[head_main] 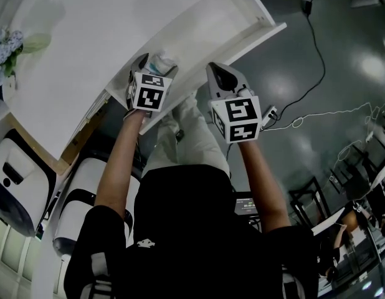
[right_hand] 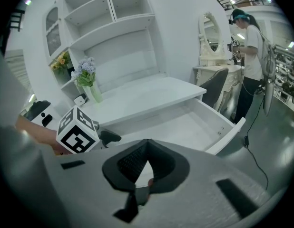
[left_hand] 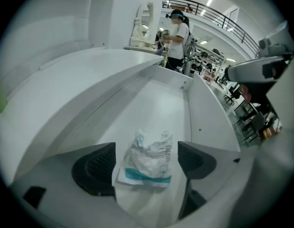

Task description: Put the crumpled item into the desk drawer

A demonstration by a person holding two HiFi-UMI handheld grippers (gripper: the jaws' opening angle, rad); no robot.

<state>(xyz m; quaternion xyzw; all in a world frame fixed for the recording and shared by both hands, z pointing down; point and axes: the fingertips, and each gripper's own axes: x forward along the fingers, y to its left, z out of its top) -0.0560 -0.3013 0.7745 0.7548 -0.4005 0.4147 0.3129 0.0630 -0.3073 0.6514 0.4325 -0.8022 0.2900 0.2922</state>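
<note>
The crumpled item (left_hand: 148, 159), a white wrapper with a teal stripe, lies between the wide-apart jaws of my left gripper (left_hand: 146, 164). Neither of the fingers (left_hand: 95, 169) touches it. I cannot tell whether it rests on the drawer floor. The white desk drawer (left_hand: 161, 96) stands pulled out beneath it. In the head view, my left gripper (head_main: 154, 64) hangs over the near end of the drawer (head_main: 223, 36) with the wrapper (head_main: 162, 60) at its tips. My right gripper (head_main: 221, 75) hovers beside the drawer front, jaws together and empty; its own view shows the right gripper (right_hand: 144, 167) shut above the open drawer (right_hand: 185, 122).
The white desk top (head_main: 86, 42) runs along the drawer's far side. A vase of flowers (right_hand: 87, 77) stands on it under wall shelves. A grey chair (right_hand: 213, 91) and a standing person (right_hand: 249, 56) are beyond the drawer. Cables (head_main: 317, 48) trail across the grey floor.
</note>
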